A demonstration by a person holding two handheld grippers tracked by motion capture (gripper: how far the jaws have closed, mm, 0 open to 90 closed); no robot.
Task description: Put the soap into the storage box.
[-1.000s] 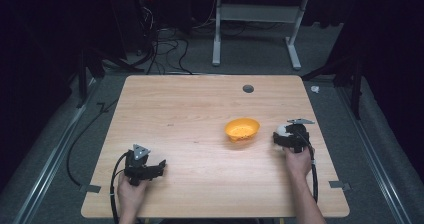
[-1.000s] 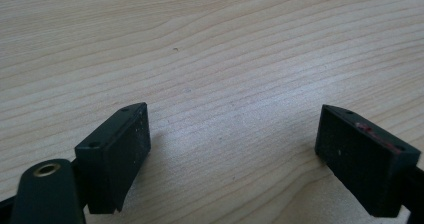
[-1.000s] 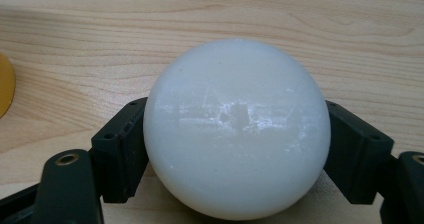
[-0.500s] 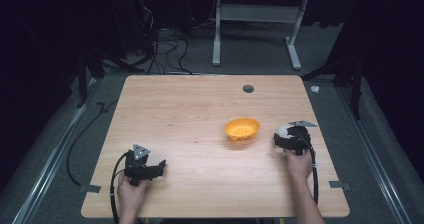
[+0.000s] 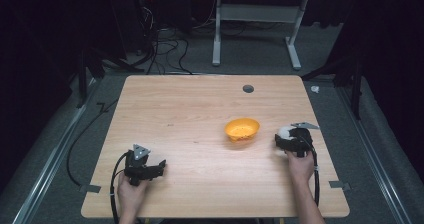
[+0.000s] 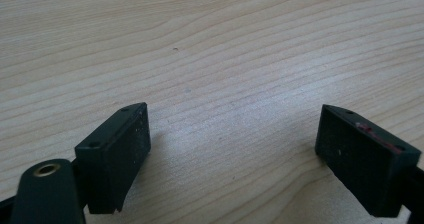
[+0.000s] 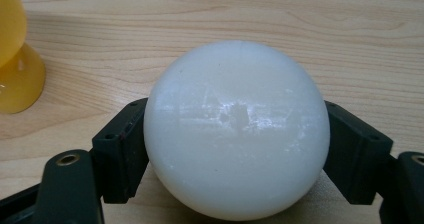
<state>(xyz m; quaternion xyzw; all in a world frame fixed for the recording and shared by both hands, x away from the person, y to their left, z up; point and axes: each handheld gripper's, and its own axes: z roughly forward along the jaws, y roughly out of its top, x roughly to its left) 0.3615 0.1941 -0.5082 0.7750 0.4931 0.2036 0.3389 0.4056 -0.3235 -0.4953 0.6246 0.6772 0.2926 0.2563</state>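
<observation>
The right gripper view showed the right gripper point(image 7: 235, 149) squeezing a smooth white ball point(image 7: 236, 129) at its widest part, just beside the orange bowl point(image 7: 15, 59), and it looked hard, slippery and ready to roll.

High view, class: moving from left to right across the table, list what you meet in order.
Left claw → orange bowl → white ball held in the right claw.
</observation>
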